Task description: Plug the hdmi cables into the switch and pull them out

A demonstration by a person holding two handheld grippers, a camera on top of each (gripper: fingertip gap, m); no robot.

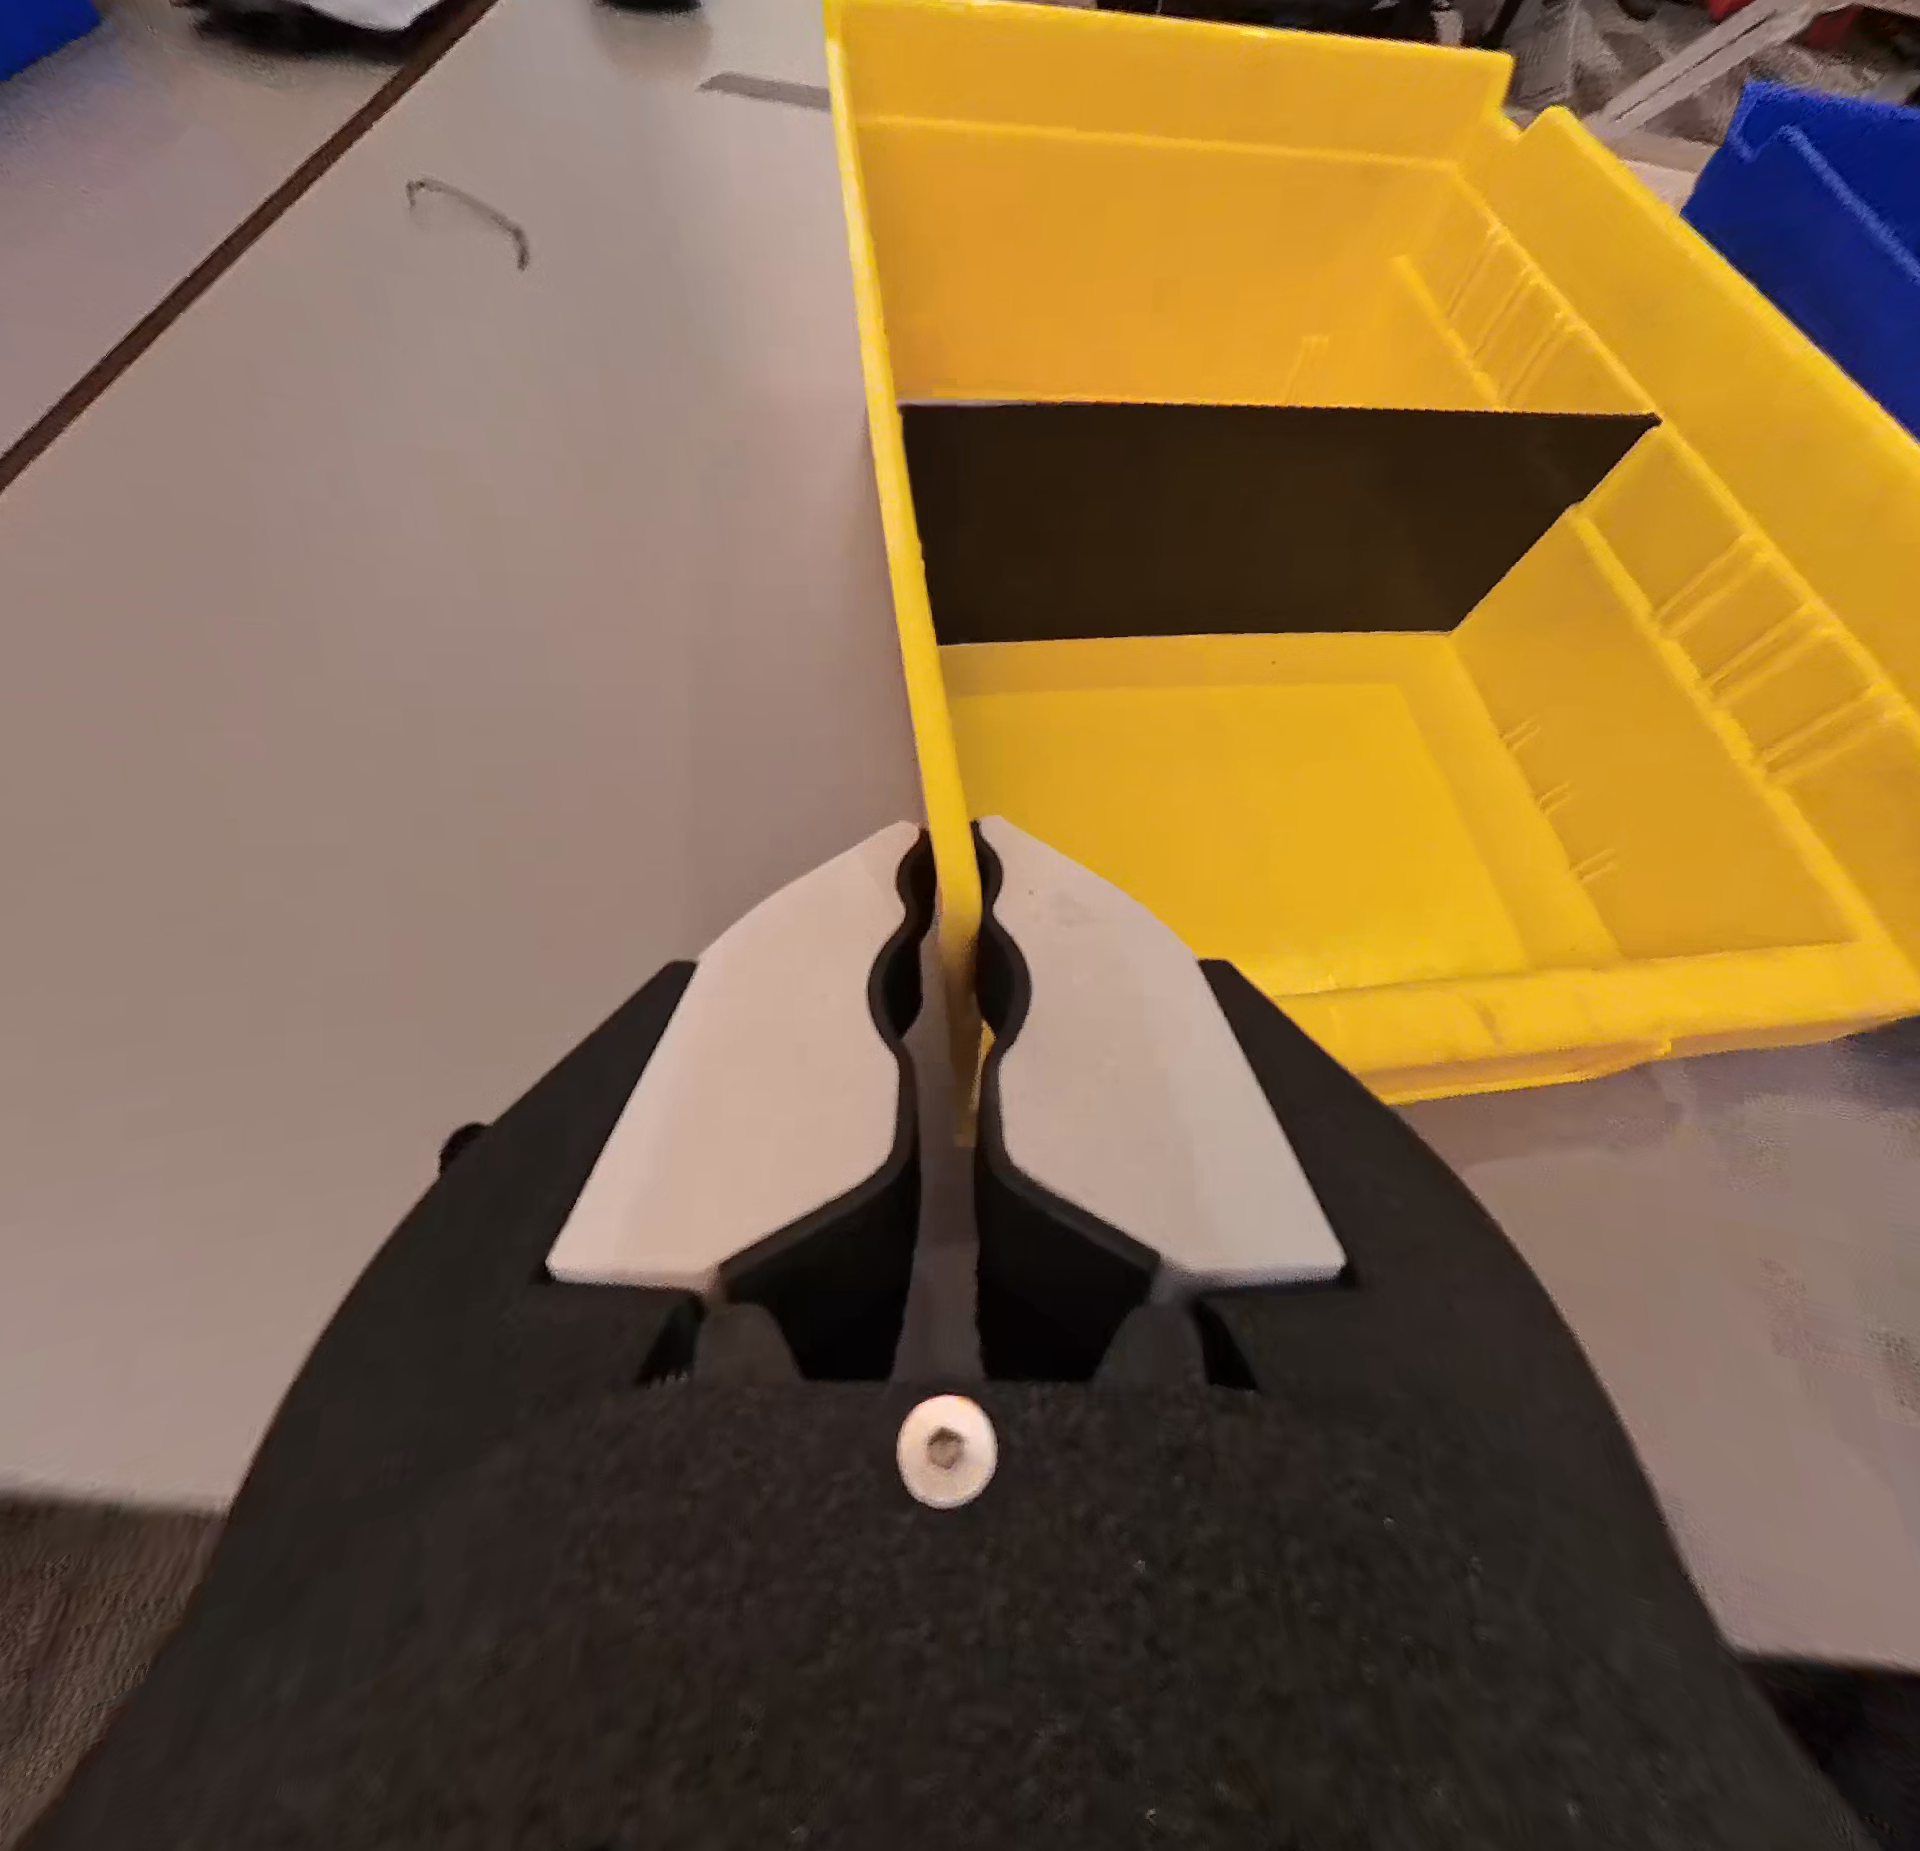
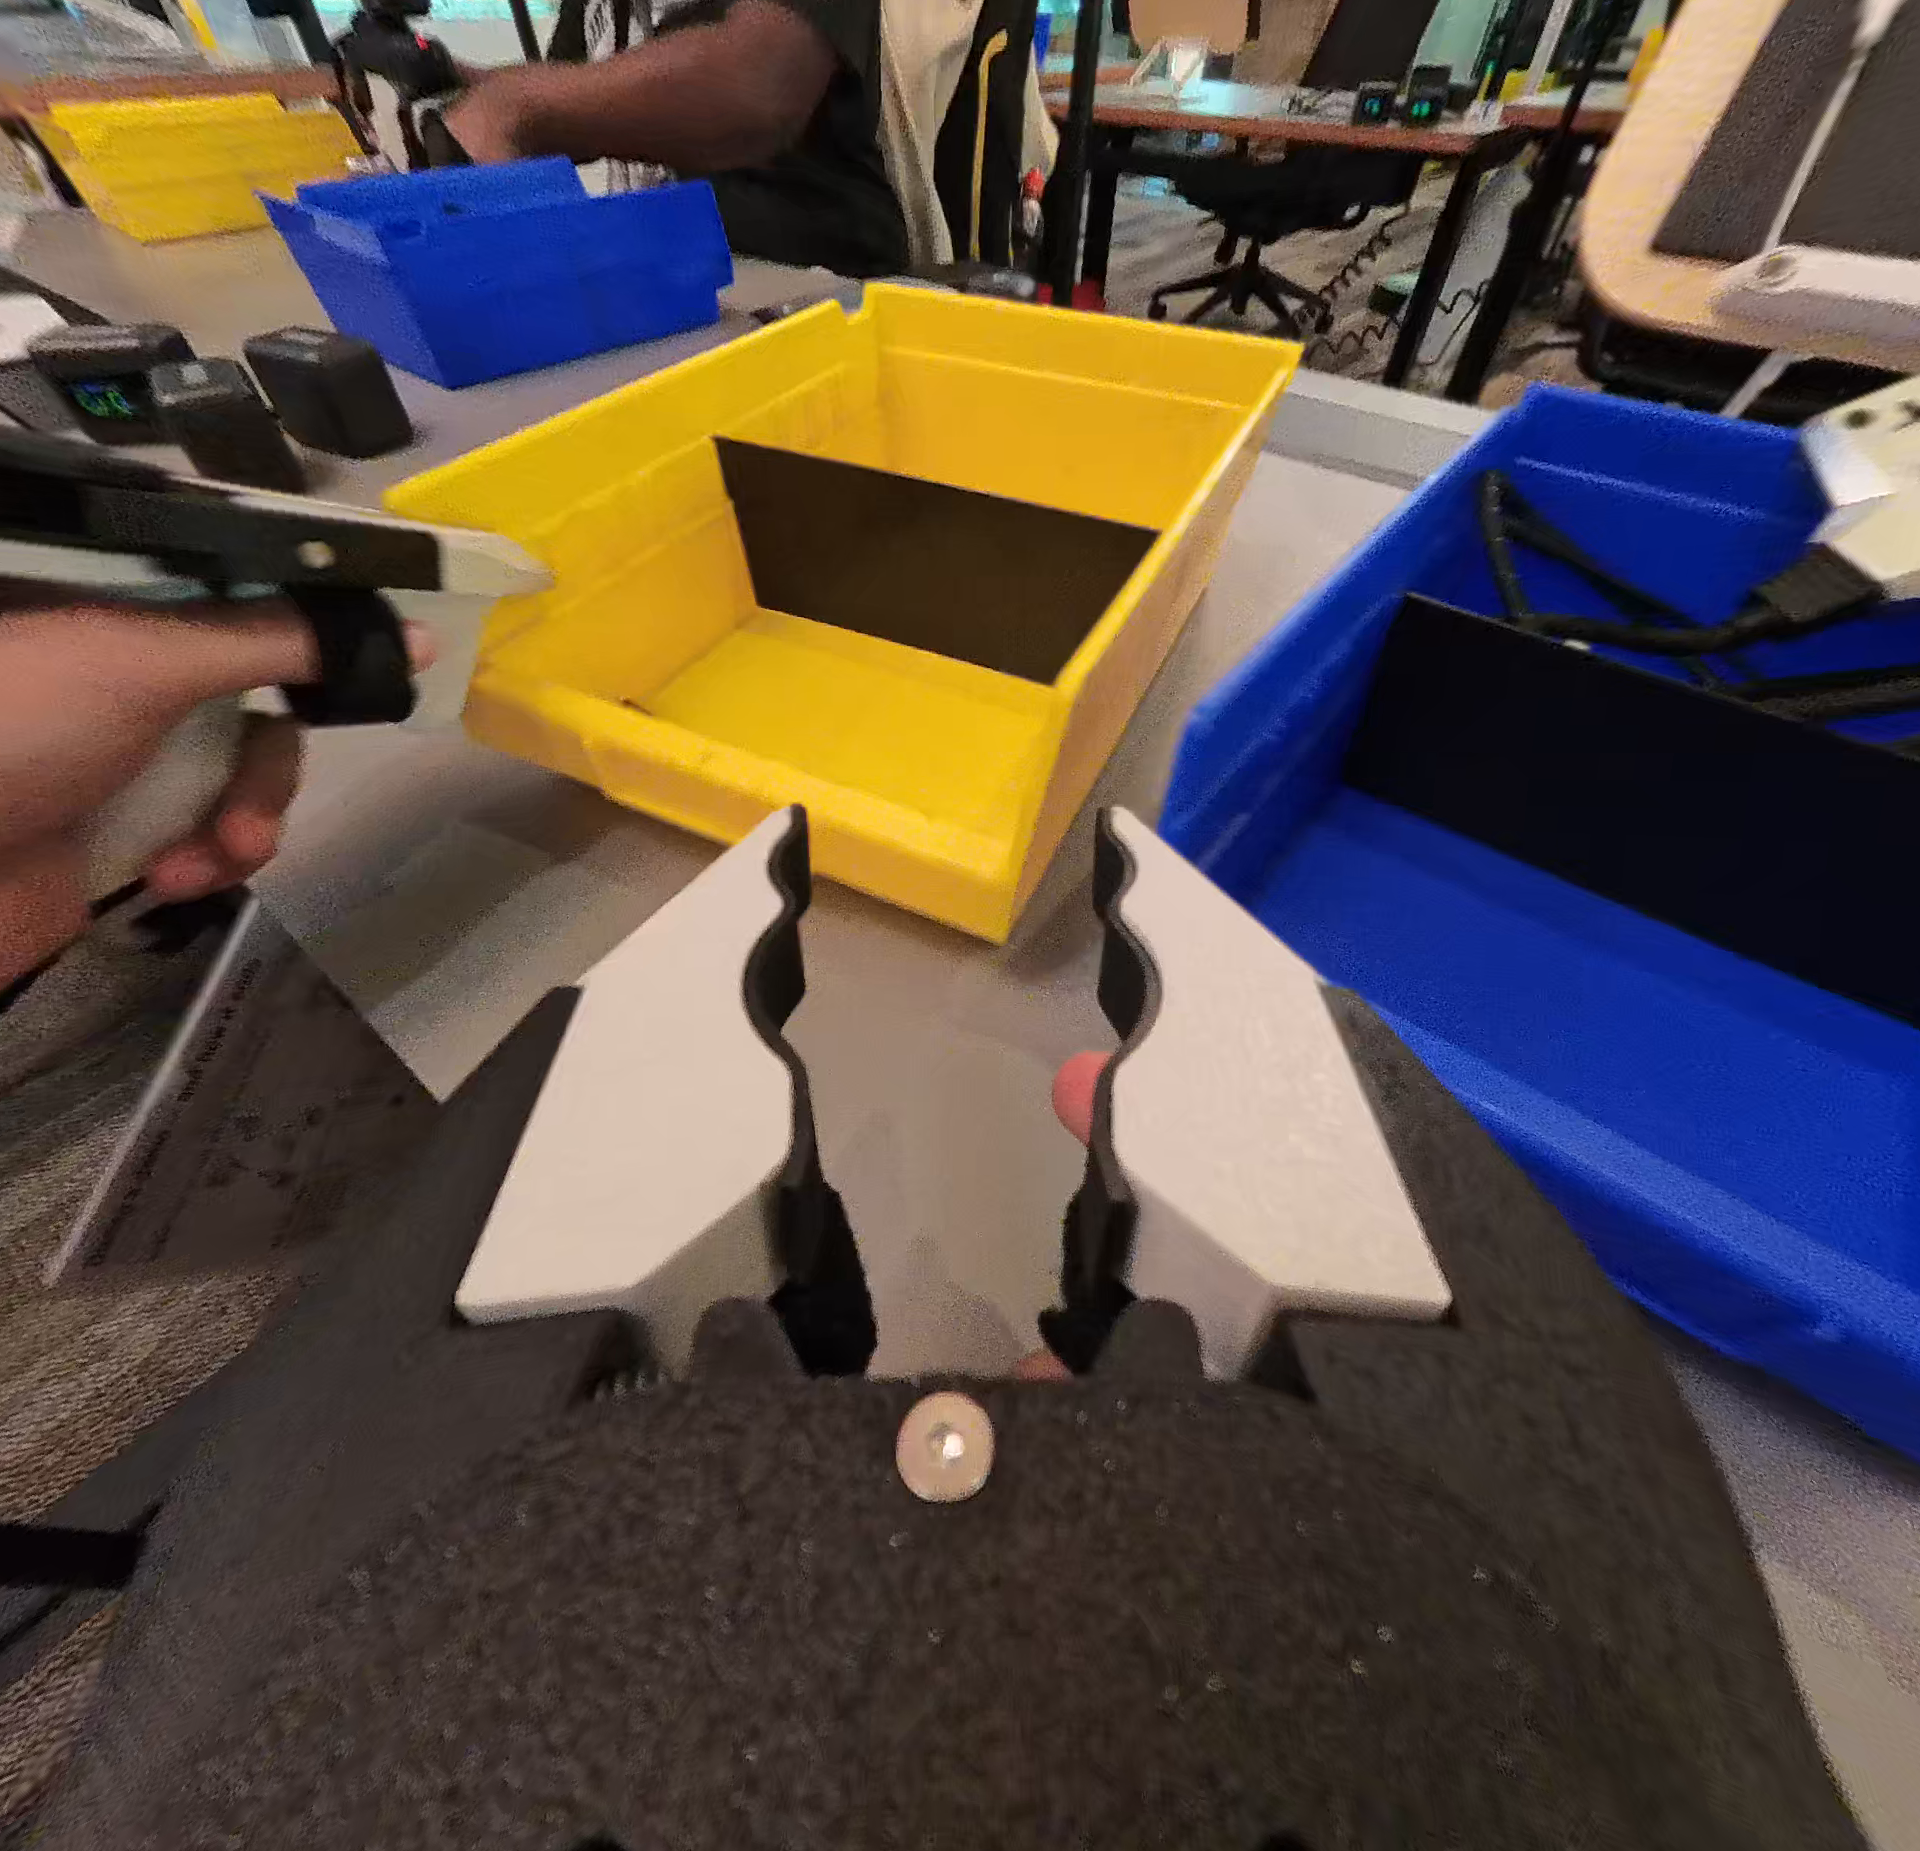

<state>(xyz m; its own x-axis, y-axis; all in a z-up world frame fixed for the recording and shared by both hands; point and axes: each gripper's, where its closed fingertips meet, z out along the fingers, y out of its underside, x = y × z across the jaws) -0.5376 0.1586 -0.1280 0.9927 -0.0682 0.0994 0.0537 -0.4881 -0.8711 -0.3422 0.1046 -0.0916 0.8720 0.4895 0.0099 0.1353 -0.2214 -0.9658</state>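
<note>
Cables: black cables [image 2: 1621,627] lie in the far compartment of the blue bin [image 2: 1558,1126], on the right; their plugs are too small to make out, so taking them for the hdmi cables is a judgement.
Switch: a white boxy thing [image 2: 1860,471] at the right edge sits over that bin, with a black plug at its side; it may be the switch, and whether a cable is seated in it I cannot tell.
Blue bin: just beside the yellow bin, split by a dark divider; its near compartment holds nothing.
Yellow bin: the yellow bin [image 1: 1195,814] stands in the middle of the surface [image 1: 468,658], a black divider [image 1: 1226,513] across it; both compartments look bare.
Left tool: the left tool [image 1: 951,866] is nearly pressed together, pinching the bin's near left wall at the corner.
Right tool: the right tool [image 2: 951,845] is spread, holding nothing, poised over the bare surface in front of the two bins.
Beyond: small black devices [image 2: 260,399], another blue bin [image 2: 499,263] and another yellow bin [image 2: 177,160] farther back, with a person standing behind them.
Progress: judged from this, no cable is gripped by either tool, and no plugging or pulling is in hand.
Left to do: apparently the whole of both remains, unless it is already finished.
</note>
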